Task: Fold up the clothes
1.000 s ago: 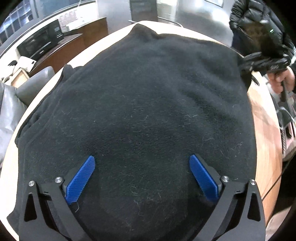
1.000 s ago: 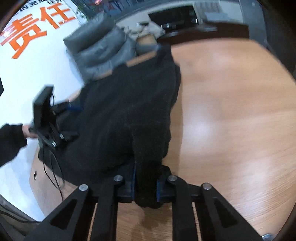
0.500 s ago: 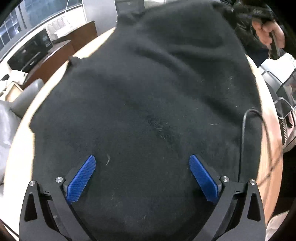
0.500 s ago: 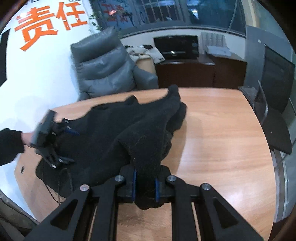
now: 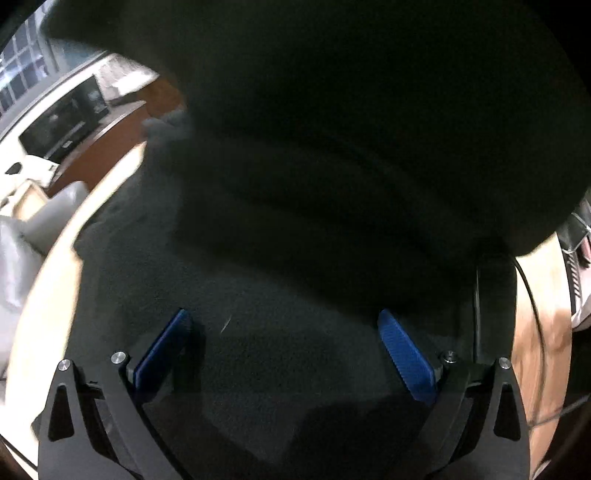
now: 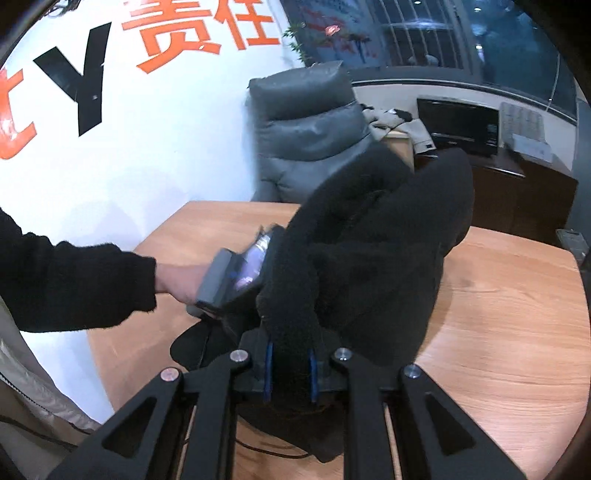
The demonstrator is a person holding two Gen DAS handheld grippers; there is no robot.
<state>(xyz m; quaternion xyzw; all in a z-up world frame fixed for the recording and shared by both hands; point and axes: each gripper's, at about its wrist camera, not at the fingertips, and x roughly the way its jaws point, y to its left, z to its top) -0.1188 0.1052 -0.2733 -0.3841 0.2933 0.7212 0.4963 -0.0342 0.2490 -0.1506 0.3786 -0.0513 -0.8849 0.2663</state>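
The garment (image 6: 373, 266) is plain black fleece. The table (image 6: 509, 306) is warm orange-brown wood grain. Both grippers are black with blue ridged pads (image 5: 404, 356) (the right's (image 6: 312, 363) show as thin blue strips). The chair (image 6: 306, 133) is grey; the wall (image 6: 155, 147) white with orange and black lettering.

white wall (image 6: 155, 155) with orange lettering (image 6: 199, 26), grey armchair (image 6: 306, 136), dark windows (image 6: 461, 37), wooden table (image 6: 509, 314).
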